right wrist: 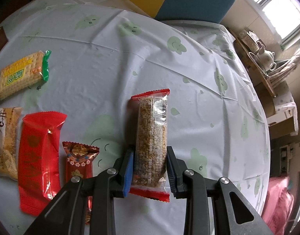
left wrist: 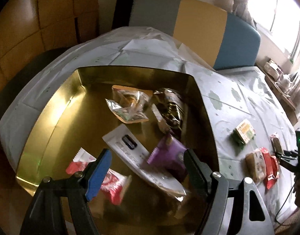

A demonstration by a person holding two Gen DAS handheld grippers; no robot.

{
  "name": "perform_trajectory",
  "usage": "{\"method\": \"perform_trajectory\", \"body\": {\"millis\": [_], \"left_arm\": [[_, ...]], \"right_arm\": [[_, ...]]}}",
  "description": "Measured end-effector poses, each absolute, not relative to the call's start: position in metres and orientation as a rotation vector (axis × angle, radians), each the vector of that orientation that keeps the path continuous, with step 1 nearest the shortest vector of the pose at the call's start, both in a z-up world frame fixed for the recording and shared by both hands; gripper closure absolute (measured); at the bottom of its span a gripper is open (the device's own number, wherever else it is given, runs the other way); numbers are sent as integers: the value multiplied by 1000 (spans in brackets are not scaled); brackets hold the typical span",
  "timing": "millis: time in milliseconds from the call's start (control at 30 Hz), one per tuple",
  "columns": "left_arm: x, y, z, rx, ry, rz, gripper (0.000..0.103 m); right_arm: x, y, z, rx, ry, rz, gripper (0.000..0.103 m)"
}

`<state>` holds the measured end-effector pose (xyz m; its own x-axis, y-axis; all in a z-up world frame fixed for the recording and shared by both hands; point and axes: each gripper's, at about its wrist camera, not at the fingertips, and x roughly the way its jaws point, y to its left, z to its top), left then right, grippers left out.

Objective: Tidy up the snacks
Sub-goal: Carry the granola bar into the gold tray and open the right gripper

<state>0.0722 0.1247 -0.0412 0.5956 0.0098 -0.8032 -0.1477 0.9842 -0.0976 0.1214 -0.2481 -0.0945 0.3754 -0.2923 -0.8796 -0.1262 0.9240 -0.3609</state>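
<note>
Right tongs [right wrist: 150,168] pinching a grain bar [right wrist: 152,137] by its near half, long axis pointing straight ahead, lifted over the surface [right wrist: 189,74]. Left of it, four packets lying flat: small red [right wrist: 79,166], large red [right wrist: 39,162], tan [right wrist: 5,141], cracker pack [right wrist: 21,72] farthest. Wide bare cloth ahead and right. Left tongs [left wrist: 148,168] spread wide, empty, above a gold tin [left wrist: 52,121] holding about six packets; bare floor along its left wall.

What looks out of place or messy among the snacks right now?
Inside the gold tin box, packets lie jumbled: the purple packet overlaps the long white packet. Nothing looks spilled or torn.
</note>
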Motion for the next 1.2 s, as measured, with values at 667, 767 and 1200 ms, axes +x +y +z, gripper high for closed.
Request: {"method": "perform_trajectory", "body": {"millis": [667,767,1200], "left_arm": [[56,114,-52,-143,961,72,26],[55,118,-51,-148,957,79,26],[46,189,-33,-254,892,219,26]], "right_arm": [[121,-244,-94,-421,1189,-103,71],[121,-245,-94,-420,1188,-103,71],[130,-269,-73,-222,1169,-100,73]]}}
